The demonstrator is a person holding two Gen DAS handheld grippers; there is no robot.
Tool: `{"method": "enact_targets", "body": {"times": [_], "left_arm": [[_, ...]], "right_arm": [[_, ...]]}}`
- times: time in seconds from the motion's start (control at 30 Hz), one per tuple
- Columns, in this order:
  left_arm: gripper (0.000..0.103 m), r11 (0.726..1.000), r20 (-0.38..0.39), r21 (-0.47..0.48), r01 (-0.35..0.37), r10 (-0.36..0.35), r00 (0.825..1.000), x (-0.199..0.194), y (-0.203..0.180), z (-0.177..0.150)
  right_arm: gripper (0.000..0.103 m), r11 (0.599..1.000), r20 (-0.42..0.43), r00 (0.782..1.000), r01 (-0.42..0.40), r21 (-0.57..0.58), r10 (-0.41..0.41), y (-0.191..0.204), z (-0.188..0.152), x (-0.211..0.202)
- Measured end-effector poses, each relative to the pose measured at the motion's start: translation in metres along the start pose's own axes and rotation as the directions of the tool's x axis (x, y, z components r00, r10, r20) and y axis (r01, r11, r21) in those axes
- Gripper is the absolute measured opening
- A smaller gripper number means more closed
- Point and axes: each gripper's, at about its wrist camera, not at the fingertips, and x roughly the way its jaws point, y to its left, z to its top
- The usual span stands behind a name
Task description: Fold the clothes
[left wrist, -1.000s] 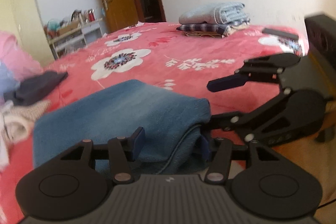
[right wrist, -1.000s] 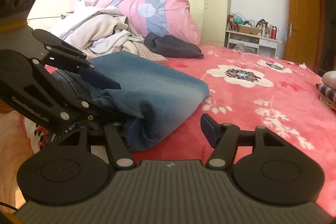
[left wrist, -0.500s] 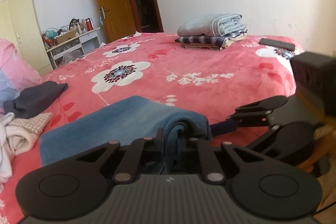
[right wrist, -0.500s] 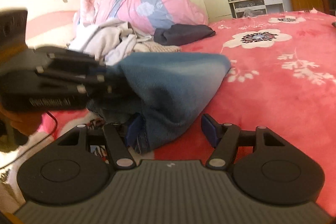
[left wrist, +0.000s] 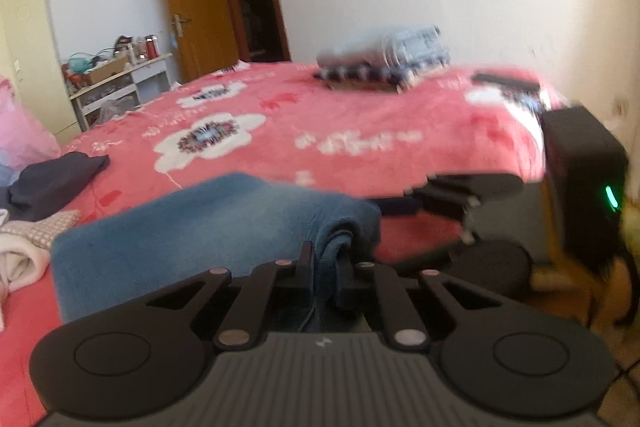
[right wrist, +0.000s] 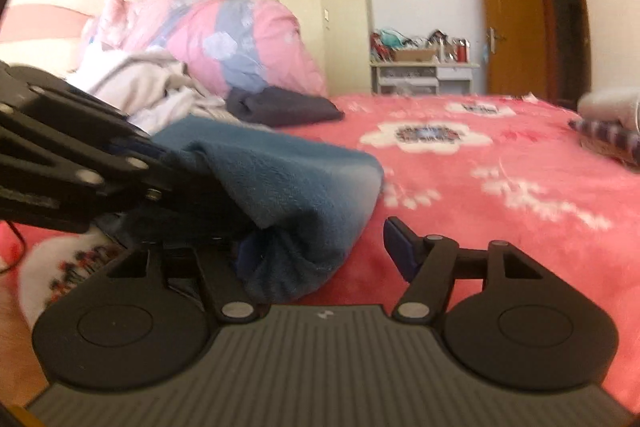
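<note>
Left wrist: jaws pinch blue garment fold (right's opening).

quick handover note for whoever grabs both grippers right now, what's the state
Left gripper: shut on the near edge of the folded blue garment.
Right gripper: jaws opening, that garment's corner between them, not pinched.
Done: folded stack at the far end of the bed.
Left: finish the blue garment, then the unfolded pile and dark garment.

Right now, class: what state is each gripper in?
Left gripper: shut on the blue garment.
Right gripper: jaws opening, garment's corner between them, ungripped.
</note>
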Motion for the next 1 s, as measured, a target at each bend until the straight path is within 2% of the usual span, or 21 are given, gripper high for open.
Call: {"method": "enact_targets", "body": {"times": [0.07,0.13,0.23,0.3,0.37,0.5,0.6,0.63,0.7,0.73,0.8,0.83,0.93,0.97,1.0], "left_arm": [[0.008,0.999,0.015,0.039,-0.016,0.016,1.0,0.002,-0.005,-0.007],[0.009,0.999,0.008,0.034,-0.006,0.006,1.0,0.004,-0.002,-0.009],[0.01,0.988,0.015,0.146,-0.046,0.044,0.999,0.008,-0.014,-0.019],[0.012,0.975,0.026,0.21,-0.071,0.068,0.997,0.009,-0.022,-0.023],[0.012,0.966,0.037,0.245,-0.086,0.079,0.996,0.01,-0.026,-0.026],[0.012,0.965,0.048,0.246,-0.093,0.084,0.995,0.01,-0.027,-0.029],[0.012,0.962,0.05,0.255,-0.097,0.087,0.995,0.01,-0.027,-0.029],[0.012,0.96,0.049,0.261,-0.098,0.088,0.995,0.01,-0.027,-0.029],[0.013,0.957,0.046,0.273,-0.099,0.09,0.995,0.01,-0.028,-0.028],[0.013,0.956,0.044,0.277,-0.099,0.091,0.995,0.01,-0.028,-0.028],[0.017,0.954,0.036,0.282,-0.103,0.097,0.995,0.009,-0.028,-0.027],[0.018,0.953,0.032,0.282,-0.106,0.101,0.994,0.008,-0.027,-0.027],[0.021,0.962,0.003,0.254,-0.098,0.101,0.995,0.003,-0.021,-0.031],[0.021,0.968,-0.007,0.232,-0.092,0.097,0.995,0.001,-0.017,-0.034],[0.021,0.975,-0.006,0.206,-0.089,0.092,0.996,-0.005,-0.013,-0.035]], "right_arm": [[0.076,0.999,-0.027,1.0,-0.002,0.046,0.003,-0.009,-0.004,0.008],[0.076,0.998,-0.046,0.999,-0.018,0.058,0.021,-0.015,-0.004,0.01],[0.077,0.992,-0.081,0.992,-0.095,0.081,0.101,-0.032,0.004,0.002],[0.077,0.991,-0.105,0.985,-0.13,0.037,0.133,-0.041,0.009,-0.008],[0.079,0.994,-0.109,0.988,-0.107,-0.018,0.105,-0.043,0.014,-0.023],[0.078,0.995,-0.138,0.989,-0.061,-0.084,0.049,-0.046,0.025,-0.05],[0.075,0.99,-0.113,0.987,-0.119,-0.072,0.11,-0.049,0.039,-0.066],[0.072,0.988,-0.093,0.987,-0.137,-0.068,0.131,-0.049,0.044,-0.067],[0.049,0.983,-0.063,0.985,-0.166,-0.074,0.162,-0.044,0.055,-0.066],[0.044,0.98,-0.048,0.982,-0.185,-0.078,0.182,-0.04,0.058,-0.063],[0.025,0.971,-0.02,0.975,-0.224,-0.087,0.223,-0.031,0.066,-0.057],[0.022,0.964,-0.027,0.969,-0.246,-0.102,0.245,-0.024,0.065,-0.051],[0.017,0.944,-0.131,0.953,-0.291,-0.157,0.272,-0.007,0.046,-0.028],[0.016,0.945,-0.174,0.953,-0.279,-0.174,0.249,-0.005,0.031,-0.019],[0.016,0.946,-0.165,0.956,-0.271,-0.176,0.244,-0.006,0.018,-0.015]]}}
